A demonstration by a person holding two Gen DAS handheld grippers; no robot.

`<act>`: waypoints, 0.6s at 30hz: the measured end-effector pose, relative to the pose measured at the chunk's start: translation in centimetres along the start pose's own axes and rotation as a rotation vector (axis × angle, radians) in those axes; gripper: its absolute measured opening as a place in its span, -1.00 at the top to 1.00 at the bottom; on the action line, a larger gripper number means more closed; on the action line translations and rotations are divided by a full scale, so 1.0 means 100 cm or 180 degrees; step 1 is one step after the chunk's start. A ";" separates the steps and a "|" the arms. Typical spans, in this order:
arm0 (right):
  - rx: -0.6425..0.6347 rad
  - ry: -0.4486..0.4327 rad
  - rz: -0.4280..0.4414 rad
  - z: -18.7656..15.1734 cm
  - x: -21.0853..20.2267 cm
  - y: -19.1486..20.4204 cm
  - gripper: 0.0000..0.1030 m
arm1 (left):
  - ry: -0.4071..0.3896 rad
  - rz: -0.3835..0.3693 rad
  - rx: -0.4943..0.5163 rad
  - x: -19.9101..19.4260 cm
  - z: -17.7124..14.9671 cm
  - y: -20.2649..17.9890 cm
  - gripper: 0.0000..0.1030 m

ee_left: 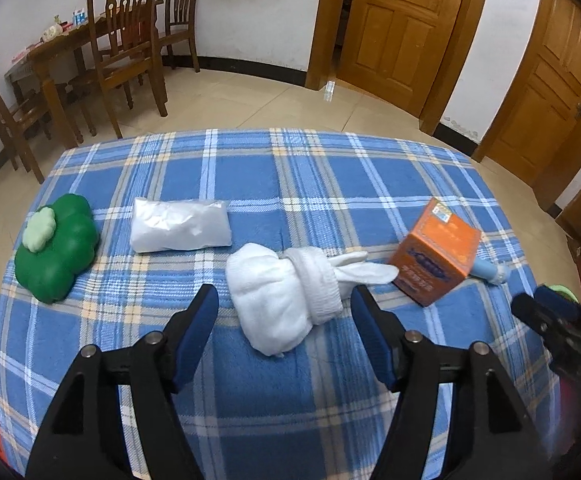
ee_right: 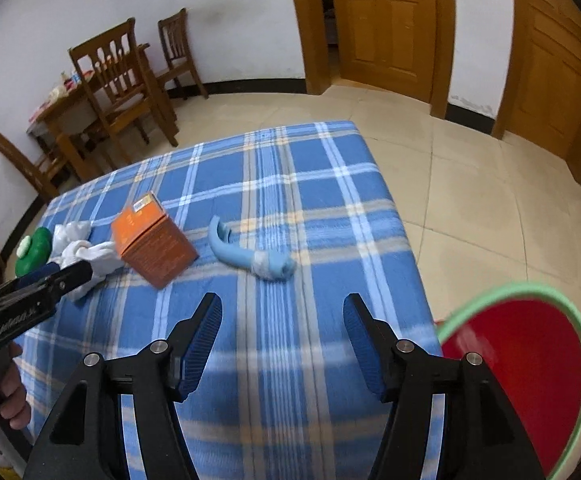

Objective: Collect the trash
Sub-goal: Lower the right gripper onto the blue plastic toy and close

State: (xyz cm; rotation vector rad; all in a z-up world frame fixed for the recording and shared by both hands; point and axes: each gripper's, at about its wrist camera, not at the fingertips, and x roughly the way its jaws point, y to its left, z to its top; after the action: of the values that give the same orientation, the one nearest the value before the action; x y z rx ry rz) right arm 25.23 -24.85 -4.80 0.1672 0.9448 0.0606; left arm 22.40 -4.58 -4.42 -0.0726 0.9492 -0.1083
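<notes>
On the blue plaid tablecloth (ee_left: 290, 168) lies a rolled white sock bundle (ee_left: 266, 280), and my left gripper (ee_left: 284, 293) hovers open just in front of it, the bundle partly between its fingers but untouched. To its left are a white plastic packet (ee_left: 180, 226) and a green clover-shaped toy (ee_left: 56, 246). An orange box (ee_left: 436, 252) stands tilted at the right. My right gripper (ee_right: 283, 300) is open and empty over the cloth (ee_right: 310, 168), short of a blue curved handle-like item (ee_right: 250, 256). The orange box (ee_right: 152, 240) is to its left.
A red bin with a green rim (ee_right: 530, 360) sits beside the table's right edge on the tiled floor. Wooden chairs (ee_left: 126, 40) and a dining table stand at the back left, wooden doors (ee_left: 402, 28) at the back. A hand (ee_right: 6, 400) holds the left gripper (ee_right: 64, 272).
</notes>
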 end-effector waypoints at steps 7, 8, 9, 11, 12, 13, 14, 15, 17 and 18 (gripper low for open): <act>-0.0235 0.0049 0.0116 0.019 0.027 0.009 -0.26 | 0.0082 -0.0057 -0.0080 0.014 0.001 0.006 -0.33; -0.0230 0.0092 0.0159 0.021 0.032 0.009 -0.26 | 0.0088 -0.0081 -0.0081 0.016 0.001 0.007 -0.33; -0.0229 0.0111 0.0174 0.022 0.035 0.010 -0.26 | 0.0091 -0.0091 -0.0074 0.017 0.001 0.006 -0.33; -0.0257 0.0132 0.0169 0.024 0.040 0.012 -0.25 | 0.0098 -0.0096 -0.0048 0.019 0.001 0.005 -0.23; -0.0271 0.0119 0.0158 0.024 0.041 0.012 -0.24 | 0.0104 -0.0094 -0.0039 0.020 0.001 0.004 -0.19; -0.0293 0.0098 0.0150 0.024 0.041 0.013 -0.17 | 0.0075 -0.0076 -0.0021 0.019 0.001 0.003 -0.10; -0.0299 0.0098 0.0157 0.024 0.041 0.014 -0.06 | 0.0075 -0.0107 -0.0015 0.019 0.001 0.002 -0.05; -0.0298 0.0093 0.0167 0.025 0.041 0.014 -0.01 | 0.0070 -0.0108 -0.0005 0.019 0.001 0.002 -0.01; -0.0295 0.0086 0.0189 0.025 0.040 0.014 0.21 | 0.0068 -0.0116 0.0012 0.019 0.001 0.000 0.10; -0.0299 0.0085 0.0191 0.025 0.040 0.015 0.27 | 0.0068 -0.0118 0.0021 0.019 0.000 -0.001 0.13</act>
State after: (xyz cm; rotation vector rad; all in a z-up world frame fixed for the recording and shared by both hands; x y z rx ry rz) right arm 29.61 -23.18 -6.37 0.1082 0.9616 0.1628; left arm 23.50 -4.92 -5.92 -0.0829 0.9690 -0.1466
